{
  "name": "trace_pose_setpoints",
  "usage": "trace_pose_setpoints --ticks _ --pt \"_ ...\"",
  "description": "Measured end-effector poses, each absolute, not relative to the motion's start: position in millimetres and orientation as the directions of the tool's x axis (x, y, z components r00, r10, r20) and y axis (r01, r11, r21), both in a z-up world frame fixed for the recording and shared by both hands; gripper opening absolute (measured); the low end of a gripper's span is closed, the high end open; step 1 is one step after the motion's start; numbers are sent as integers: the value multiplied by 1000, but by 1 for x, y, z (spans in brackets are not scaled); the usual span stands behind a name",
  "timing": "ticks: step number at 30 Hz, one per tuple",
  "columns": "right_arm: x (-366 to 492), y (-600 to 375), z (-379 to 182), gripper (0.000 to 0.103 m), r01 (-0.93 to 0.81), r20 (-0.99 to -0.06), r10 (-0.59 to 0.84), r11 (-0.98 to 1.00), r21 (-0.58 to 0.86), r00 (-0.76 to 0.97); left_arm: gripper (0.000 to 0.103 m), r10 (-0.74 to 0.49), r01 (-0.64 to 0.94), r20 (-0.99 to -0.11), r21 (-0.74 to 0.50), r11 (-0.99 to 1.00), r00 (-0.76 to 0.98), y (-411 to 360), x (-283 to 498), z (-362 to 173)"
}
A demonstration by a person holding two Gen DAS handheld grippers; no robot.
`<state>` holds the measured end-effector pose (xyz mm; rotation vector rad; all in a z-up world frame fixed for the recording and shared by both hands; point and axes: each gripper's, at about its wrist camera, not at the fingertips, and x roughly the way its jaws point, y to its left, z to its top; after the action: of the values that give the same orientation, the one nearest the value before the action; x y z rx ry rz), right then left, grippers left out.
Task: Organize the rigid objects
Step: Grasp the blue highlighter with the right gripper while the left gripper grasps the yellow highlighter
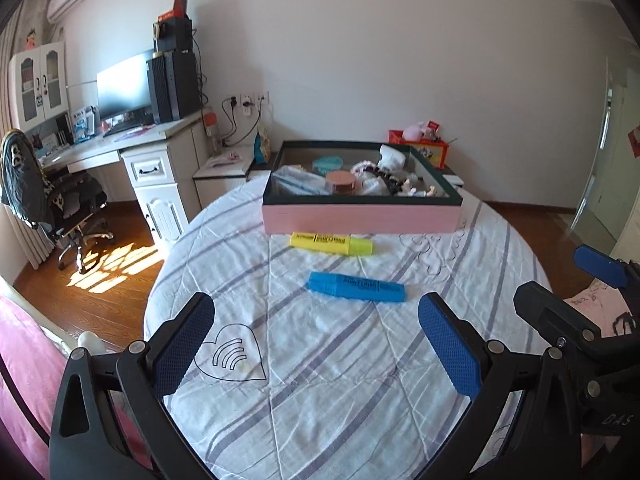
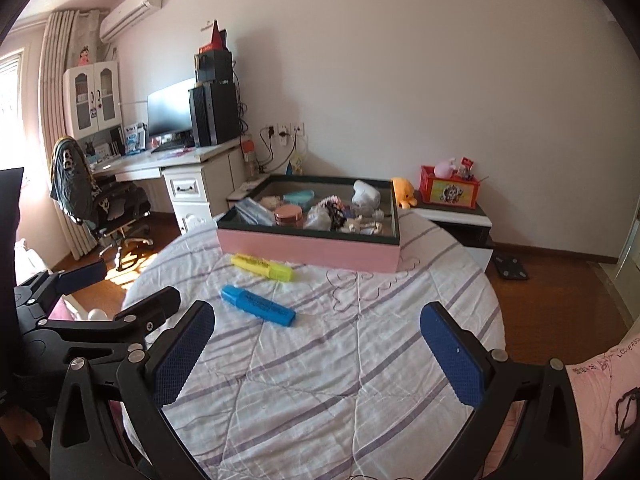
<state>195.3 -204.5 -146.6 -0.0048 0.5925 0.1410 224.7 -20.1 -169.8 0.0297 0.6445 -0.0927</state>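
**A:** Where are your two markers?

**B:** Both lie flat on the quilt [image 1: 320, 380], in front of the box [image 1: 360, 218]. From the left wrist view the blue marker [image 1: 356, 287] is at about 12 o'clock from your left gripper [image 1: 316, 346], near but not between the jaws. The yellow marker [image 1: 331, 243] lies beyond it, just beside the box's pink wall. From your right gripper [image 2: 316, 354] the blue one [image 2: 259, 305] sits at about 11 o'clock, the yellow one [image 2: 264, 267] further out the same way.

**A:** What are the jaws doing?

**B:** Both grippers gape wide with nothing in them.

**A:** How will the markers handle?

**B:** I'd judge them light, stiff plastic, smooth and a bit slippery, so the ribbed pads should help. The quilt is soft and will give, so you can press down a little to get the jaws round a barrel. Take each at mid-barrel, across the narrow width, so it doesn't tip.

**A:** Which way do they run?

**B:** In the left view both long axes run roughly 9 to 3 o'clock, tilted slightly toward 4. The blue marker's broader end, probably the cap, points to 9; the yellow's paler end points to 3. Your left jaws close along that same line, so turn the wrist before you close.
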Motion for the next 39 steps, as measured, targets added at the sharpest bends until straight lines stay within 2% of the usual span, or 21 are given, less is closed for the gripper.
trace_pose_setpoints --ticks 7,13,16,17,20,22,24,25,32,35,39 --pt "260 -185 -202 103 -194 -688 171 980 45 705 103 10 13 -679 29 999 734 6 263 -209" --pt "307 -154 -224 103 -291 -748 225 956 45 624 103 106 -79 -706 70 994 700 32 290 -227" --pt "326 -141 -230 103 -336 -764 232 942 21 602 103 98 -92 -716 48 995 691 47 298 -233" --pt "331 -137 -233 100 -359 -772 248 933 27 585 103 98 -101 -719 39 994 688 51 301 -234" --pt "338 -126 -243 79 -418 -798 274 908 30 537 103 92 -101 -730 32 994 677 53 307 -239" --pt "334 -126 -243 71 -450 -787 302 893 35 538 103 82 -94 -731 25 995 678 50 311 -239" --pt "329 -134 -239 32 -457 -776 321 888 47 544 103 64 -75 -731 17 997 679 42 316 -238" --pt "326 -140 -239 27 -459 -775 326 887 52 541 103 57 -66 -732 17 998 679 36 319 -238" --pt "305 -198 -235 26 -384 -754 305 920 77 581 103 -25 37 -748 -1 999 664 -21 348 -240" --pt "319 -221 -237 26 -323 -756 277 942 91 593 103 -26 37 -764 -3 999 644 -43 367 -239" --pt "327 -233 -237 26 -319 -748 308 938 136 588 103 -11 34 -790 13 999 613 -66 397 -239"
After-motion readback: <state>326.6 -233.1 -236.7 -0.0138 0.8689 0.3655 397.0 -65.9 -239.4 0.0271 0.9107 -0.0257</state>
